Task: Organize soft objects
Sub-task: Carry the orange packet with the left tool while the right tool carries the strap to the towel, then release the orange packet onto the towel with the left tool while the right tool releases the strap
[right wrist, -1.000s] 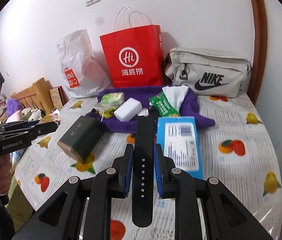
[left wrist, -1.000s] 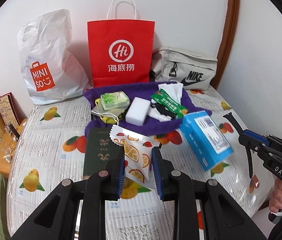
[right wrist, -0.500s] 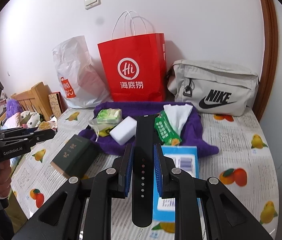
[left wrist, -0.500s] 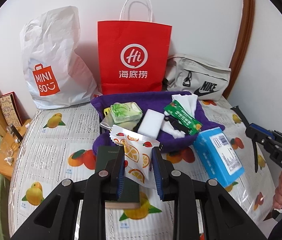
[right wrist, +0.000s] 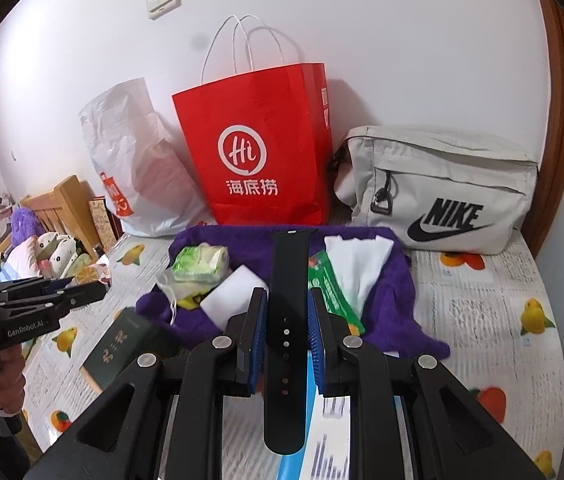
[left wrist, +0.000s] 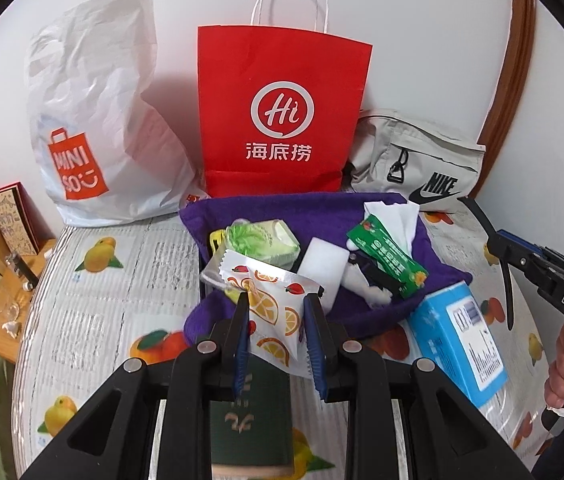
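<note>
My left gripper (left wrist: 277,300) is shut on a white sachet printed with orange slices (left wrist: 266,280), held just over the near edge of the purple towel (left wrist: 382,208). My right gripper (right wrist: 287,294) is shut on a black watch strap (right wrist: 288,264) that reaches over the purple towel (right wrist: 394,280). On the towel lie a green tissue pack (left wrist: 262,240), a white sponge (left wrist: 322,264), a green packet (left wrist: 386,256) and a white tissue (left wrist: 394,216). Each gripper also shows at the edge of the other's view: the right gripper (left wrist: 516,246) and the left gripper (right wrist: 94,290).
A red paper bag (left wrist: 282,120), a white plastic bag (left wrist: 94,120) and a grey Nike pouch (left wrist: 418,160) stand against the back wall. A blue box (left wrist: 458,340) lies right of the towel, a dark green book (left wrist: 250,412) under my left gripper. The table edge drops off at left.
Both grippers have moved forward toward the towel and the bags, which now look larger and nearer. The sachet and the strap stay held as before.
</note>
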